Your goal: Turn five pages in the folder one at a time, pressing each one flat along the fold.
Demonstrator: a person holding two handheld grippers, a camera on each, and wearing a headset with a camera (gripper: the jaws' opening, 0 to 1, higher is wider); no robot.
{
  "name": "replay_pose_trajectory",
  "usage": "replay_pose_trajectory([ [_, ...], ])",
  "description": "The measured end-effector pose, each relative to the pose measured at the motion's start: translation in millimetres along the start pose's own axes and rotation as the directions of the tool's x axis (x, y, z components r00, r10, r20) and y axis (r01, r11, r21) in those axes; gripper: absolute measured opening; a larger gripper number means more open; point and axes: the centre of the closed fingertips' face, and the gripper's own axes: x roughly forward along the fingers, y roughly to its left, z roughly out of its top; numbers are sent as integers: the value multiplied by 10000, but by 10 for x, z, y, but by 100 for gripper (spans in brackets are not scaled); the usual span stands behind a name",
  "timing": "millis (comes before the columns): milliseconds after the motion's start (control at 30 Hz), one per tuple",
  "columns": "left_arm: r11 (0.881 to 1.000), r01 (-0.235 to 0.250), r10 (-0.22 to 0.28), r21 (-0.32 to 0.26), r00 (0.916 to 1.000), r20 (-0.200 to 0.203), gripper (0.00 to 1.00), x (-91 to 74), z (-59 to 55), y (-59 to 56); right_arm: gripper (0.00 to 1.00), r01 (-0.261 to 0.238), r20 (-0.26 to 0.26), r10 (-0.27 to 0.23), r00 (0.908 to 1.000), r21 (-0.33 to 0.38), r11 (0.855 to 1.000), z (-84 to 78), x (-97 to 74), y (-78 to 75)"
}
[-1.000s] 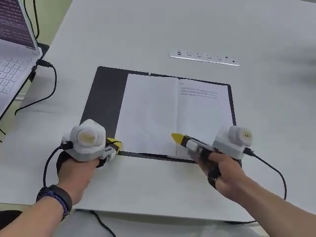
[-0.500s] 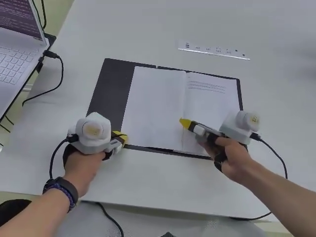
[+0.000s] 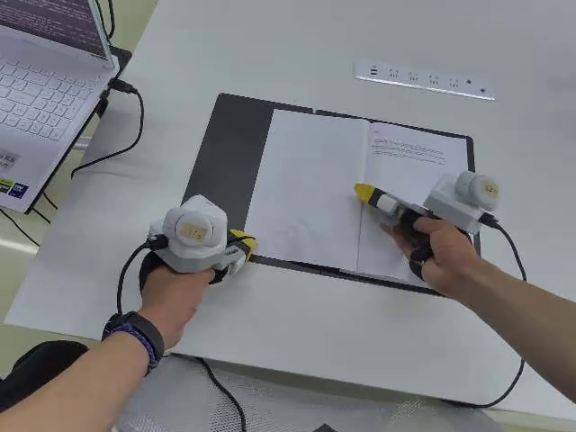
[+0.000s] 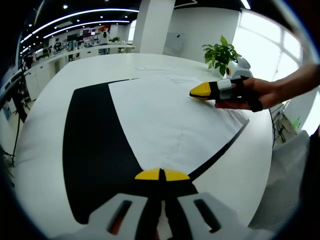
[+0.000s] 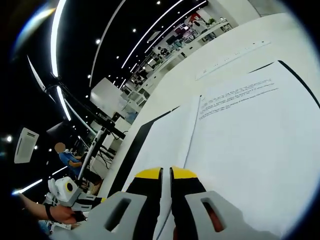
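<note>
Holding my right hand-held gripper (image 3: 364, 192) with its yellow jaws closed together and empty, I have its tip on the open folder (image 3: 220, 153), right at the fold (image 3: 364, 148). There the blank left page (image 3: 306, 189) meets the right page (image 3: 418, 162), which has a few printed lines at its top. My left hand-held gripper (image 3: 241, 243) is closed too, gripping nothing. Its tip sits at the folder's near edge, over the bare black cover beside the left page's lower corner. The folder lies flat on the white table (image 3: 288, 54). Bare table runs from its far edge to a power strip (image 3: 423, 79) and along its near edge. On the left, a laptop (image 3: 45, 81) and its cable (image 3: 140, 117) lie near but apart from the cover.
</note>
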Motion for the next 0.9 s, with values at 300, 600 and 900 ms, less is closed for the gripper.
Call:
replay_pose_trajectory([
  [300, 9998, -142, 144, -147, 9998, 114, 0, 2, 3, 2, 0, -72, 56, 72, 10000, -111, 9999, 65, 39, -70],
  [600, 9996, -188, 190, -193, 9997, 126, 0, 5, 1, 3, 0, 206, 512, -201, 9985, -103, 9997, 211, 156, -158],
  [900, 9997, -205, 206, -137, 9998, 74, 0, 33, -20, 51, 0, 420, 1322, -485, 9900, 519, 9978, 414, 311, -279],
])
